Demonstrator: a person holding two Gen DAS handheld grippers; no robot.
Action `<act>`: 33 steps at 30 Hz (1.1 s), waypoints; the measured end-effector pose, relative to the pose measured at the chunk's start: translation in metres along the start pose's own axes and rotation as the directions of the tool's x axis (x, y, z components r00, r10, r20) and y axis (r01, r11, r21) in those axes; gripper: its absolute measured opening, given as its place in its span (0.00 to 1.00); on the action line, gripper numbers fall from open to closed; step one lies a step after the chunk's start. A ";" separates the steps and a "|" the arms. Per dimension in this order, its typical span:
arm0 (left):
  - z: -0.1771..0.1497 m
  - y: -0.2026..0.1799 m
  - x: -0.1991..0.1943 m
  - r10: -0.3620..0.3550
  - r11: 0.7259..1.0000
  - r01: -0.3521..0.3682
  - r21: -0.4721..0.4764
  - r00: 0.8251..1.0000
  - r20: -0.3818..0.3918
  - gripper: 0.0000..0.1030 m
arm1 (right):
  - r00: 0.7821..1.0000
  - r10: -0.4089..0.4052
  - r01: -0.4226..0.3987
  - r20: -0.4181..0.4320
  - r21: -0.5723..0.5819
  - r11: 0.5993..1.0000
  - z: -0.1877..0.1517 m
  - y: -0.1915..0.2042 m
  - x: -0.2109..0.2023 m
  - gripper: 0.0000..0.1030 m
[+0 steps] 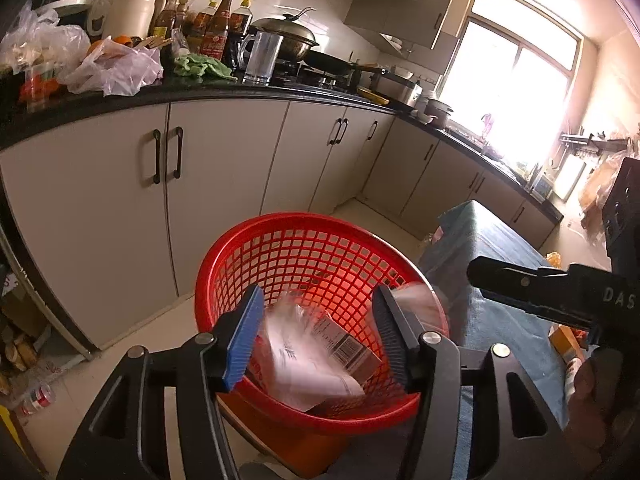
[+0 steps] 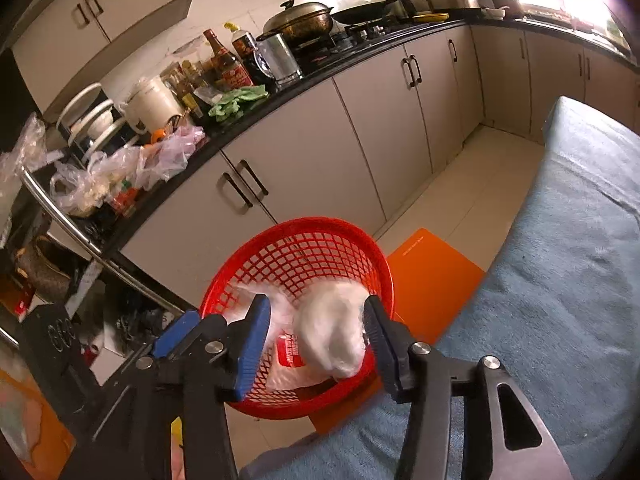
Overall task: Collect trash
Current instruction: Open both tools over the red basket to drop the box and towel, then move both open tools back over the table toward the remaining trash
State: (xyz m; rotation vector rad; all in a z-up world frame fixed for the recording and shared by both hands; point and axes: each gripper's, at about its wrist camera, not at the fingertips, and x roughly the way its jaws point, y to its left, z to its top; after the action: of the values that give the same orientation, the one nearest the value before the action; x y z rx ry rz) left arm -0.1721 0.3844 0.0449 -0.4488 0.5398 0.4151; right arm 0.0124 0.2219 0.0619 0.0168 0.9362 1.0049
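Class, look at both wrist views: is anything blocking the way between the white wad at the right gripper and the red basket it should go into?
Nothing visible does. The white wad sits between the open fingers of the right gripper, directly over the open top of the red basket, which already holds a box and wrappers.

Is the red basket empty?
No, the red basket already has trash in it: a crumpled plastic bag and a small printed box lie inside.
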 end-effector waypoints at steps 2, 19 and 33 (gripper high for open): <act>0.000 -0.001 0.001 0.000 1.000 0.000 -0.001 1.000 -0.002 0.55 | 1.000 0.007 -0.007 0.006 0.008 1.000 0.000 -0.003 -0.004 0.52; -0.020 -0.106 -0.010 -0.135 0.972 0.142 0.184 0.989 -0.052 0.60 | 0.993 -0.052 0.035 0.104 0.156 0.987 -0.060 -0.083 -0.121 0.52; -0.063 -0.226 -0.015 -0.251 0.877 0.310 0.366 0.947 -0.201 0.66 | 0.814 -0.527 0.305 0.245 0.593 0.745 -0.141 -0.242 -0.316 0.69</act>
State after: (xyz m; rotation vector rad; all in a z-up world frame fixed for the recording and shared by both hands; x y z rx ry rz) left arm -0.0991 0.1632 0.0717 -0.1632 0.6739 -0.0146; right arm 0.0272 -0.1999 0.0825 0.4448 0.7592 0.2621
